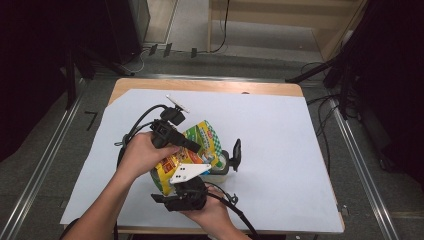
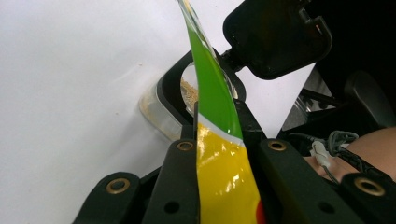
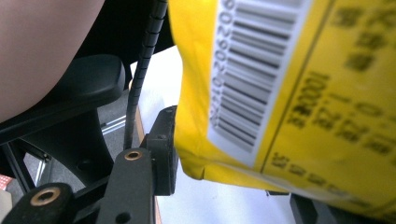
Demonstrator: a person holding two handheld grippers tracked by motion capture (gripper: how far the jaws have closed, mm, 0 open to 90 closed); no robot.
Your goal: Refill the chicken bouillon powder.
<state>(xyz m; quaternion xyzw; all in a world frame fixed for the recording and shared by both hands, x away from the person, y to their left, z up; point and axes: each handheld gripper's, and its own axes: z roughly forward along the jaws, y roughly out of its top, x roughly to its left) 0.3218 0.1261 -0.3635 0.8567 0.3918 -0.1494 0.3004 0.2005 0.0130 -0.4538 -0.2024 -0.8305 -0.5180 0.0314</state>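
Both hands [image 1: 145, 155] angled onto pouch [image 1: 202, 137]

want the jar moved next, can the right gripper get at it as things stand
Probably not yet. The right gripper is shut on the bag, as is the left gripper, and the bag hangs between it and the jar.

The white sheet [image 1: 280, 145] lies bare to the far side, the right and the left edge, so a hand could pass anywhere there. The crowded spot is near the front middle: the bag [image 1: 192, 150], a clear container [image 1: 221, 165] and a black lid [image 1: 236, 154] stand bunched together.
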